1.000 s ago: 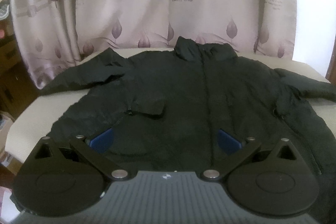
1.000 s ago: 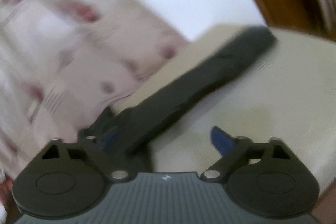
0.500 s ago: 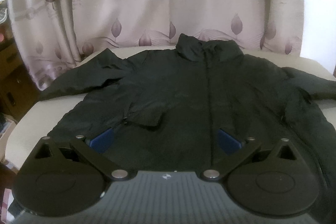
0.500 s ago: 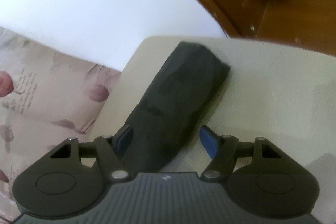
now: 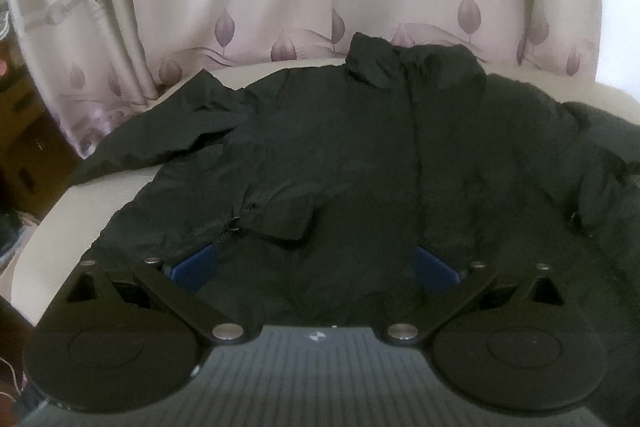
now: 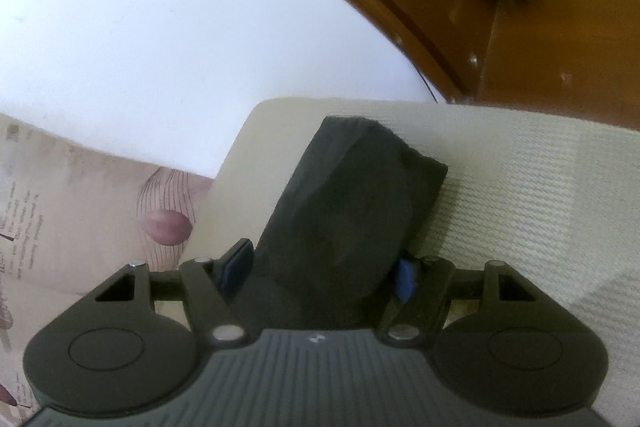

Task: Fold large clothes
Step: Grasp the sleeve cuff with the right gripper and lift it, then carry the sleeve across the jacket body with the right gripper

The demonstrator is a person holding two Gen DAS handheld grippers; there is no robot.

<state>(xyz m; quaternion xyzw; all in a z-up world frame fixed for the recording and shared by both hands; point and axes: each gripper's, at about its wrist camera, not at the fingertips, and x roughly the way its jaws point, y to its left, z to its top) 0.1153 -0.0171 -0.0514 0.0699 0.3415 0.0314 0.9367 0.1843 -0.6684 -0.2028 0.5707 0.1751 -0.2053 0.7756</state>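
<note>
Right wrist: right claw angled down, closing astride sleeve.

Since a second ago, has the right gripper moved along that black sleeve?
Yes. The right gripper has come in toward the sleeve end: the cuff, earlier far off by the cushion's far edge, now looms close. Its jaws are closing with the sleeve between them.
</note>
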